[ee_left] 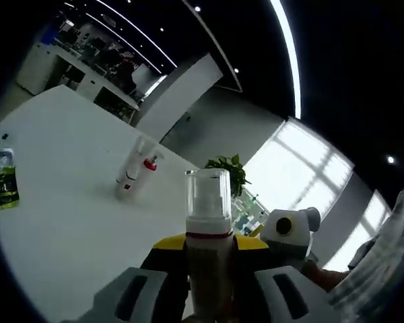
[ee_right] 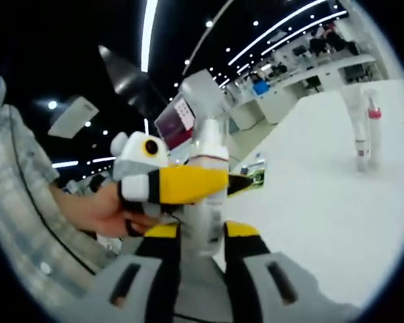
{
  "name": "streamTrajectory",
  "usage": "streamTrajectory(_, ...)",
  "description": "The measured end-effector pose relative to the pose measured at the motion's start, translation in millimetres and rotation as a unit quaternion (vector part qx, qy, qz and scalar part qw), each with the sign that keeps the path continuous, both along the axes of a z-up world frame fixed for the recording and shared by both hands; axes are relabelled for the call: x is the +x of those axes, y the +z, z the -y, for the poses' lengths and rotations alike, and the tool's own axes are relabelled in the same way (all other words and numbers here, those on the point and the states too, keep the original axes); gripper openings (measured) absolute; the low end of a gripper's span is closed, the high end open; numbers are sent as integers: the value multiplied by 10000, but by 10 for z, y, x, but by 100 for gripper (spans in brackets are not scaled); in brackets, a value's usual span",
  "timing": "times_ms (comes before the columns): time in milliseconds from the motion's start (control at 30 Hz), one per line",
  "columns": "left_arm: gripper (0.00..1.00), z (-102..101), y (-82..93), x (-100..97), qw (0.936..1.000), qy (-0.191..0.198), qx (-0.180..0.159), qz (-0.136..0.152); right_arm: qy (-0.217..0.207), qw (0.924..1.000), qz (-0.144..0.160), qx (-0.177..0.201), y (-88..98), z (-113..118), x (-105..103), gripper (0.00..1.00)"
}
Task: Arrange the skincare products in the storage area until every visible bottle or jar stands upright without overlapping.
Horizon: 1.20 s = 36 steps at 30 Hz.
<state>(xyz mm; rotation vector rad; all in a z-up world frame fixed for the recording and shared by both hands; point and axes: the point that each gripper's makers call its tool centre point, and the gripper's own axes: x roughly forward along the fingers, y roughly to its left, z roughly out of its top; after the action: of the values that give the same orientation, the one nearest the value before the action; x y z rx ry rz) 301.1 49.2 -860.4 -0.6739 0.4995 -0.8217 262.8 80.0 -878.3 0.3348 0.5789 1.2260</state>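
Note:
A pump bottle (ee_left: 207,222) with a clear cap and a red band stands upright between my left gripper's (ee_left: 209,269) yellow-tipped jaws, which are shut on it. In the right gripper view the same bottle (ee_right: 207,145) rises between my right gripper's (ee_right: 202,235) jaws, which close on its lower body. The left gripper (ee_right: 178,185), held by a hand, crosses it higher up. The right gripper (ee_left: 286,229) shows just right of the bottle. Far off on the white table (ee_left: 67,222) two slim tubes (ee_left: 133,173), one red-capped, stand close together; they also show as tubes (ee_right: 362,128).
A green packet (ee_left: 4,183) lies near the table's left edge. A leafy plant (ee_left: 229,169) stands beyond the far edge. A person's checked sleeve (ee_right: 20,202) is at the left. Desks and shelves line the room behind.

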Motion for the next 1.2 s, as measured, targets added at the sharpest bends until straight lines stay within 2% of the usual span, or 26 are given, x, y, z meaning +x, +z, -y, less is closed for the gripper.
streamTrajectory(100, 24, -105, -39, 4, 9997, 110, 210, 59, 113, 9999, -16, 106, 70, 11, -10, 27)
streamTrajectory(200, 24, -209, -70, 3, 9993, 197, 315, 96, 120, 9998, 39, 144, 134, 85, 18, 28)
streamTrajectory(333, 24, -281, -94, -35, 9983, 227, 489, 200, -118, 9994, 37, 330, 258, 191, 149, 31)
streamTrajectory(600, 24, -250, -143, -88, 9977, 150, 612, 255, -250, 9992, -3, 310, 262, 200, 225, 34)
streamTrajectory(867, 24, -122, -168, -158, 9966, -151, 712, 378, -264, 9987, -35, 434, 329, 94, 216, 33)
streamTrajectory(900, 24, -84, -157, -182, 9961, -294, 711, 440, -246, 9987, -34, 452, 347, 49, 207, 33)
streamTrajectory(1067, 24, -31, -133, -250, 9936, -544, 775, 618, -156, 9992, 34, 374, 351, -39, 193, 30)
streamTrajectory(1200, 24, -21, -147, -313, 9919, -665, 844, 681, 21, 9995, 74, 315, 349, -99, 141, 24)
